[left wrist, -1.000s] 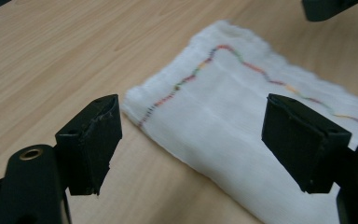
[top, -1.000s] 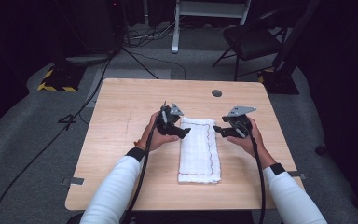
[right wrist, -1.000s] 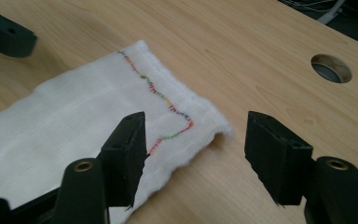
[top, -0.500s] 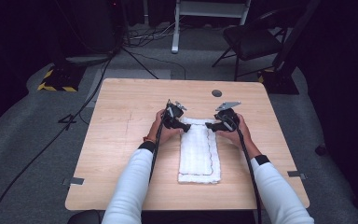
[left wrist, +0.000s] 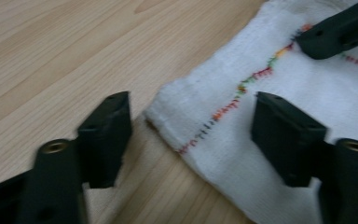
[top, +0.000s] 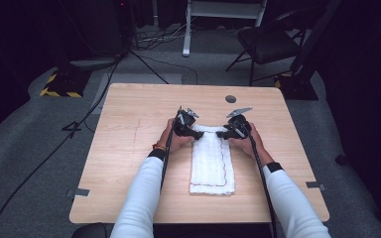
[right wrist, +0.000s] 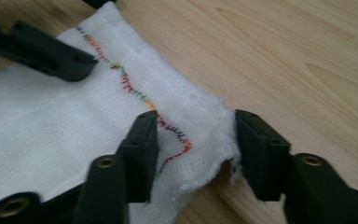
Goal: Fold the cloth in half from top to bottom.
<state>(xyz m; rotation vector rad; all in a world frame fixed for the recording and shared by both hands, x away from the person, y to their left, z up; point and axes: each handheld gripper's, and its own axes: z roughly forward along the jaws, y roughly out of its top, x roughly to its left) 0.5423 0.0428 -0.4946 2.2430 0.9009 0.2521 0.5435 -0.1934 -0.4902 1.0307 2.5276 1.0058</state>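
The fingers (left wrist: 284, 135) of the left gripper (top: 188, 128) are set apart, astride one far corner of the folded white towel (top: 212, 161), and have just been closing; one finger rests over the cloth, the other over the bare table (top: 129, 148), with no pinch made yet. On the right gripper (top: 232, 130) the fingers (right wrist: 142, 144) have likewise been closing on the other far corner, which is bunched up between them, though a gap is seen beside the outer finger.

The towel is laid lengthwise at the middle of the table. For a clean lift, both corners should be caught at once, with every layer taken and the stitched hem (right wrist: 135, 91) kept inside the pinch.

No containers are seen on the table.
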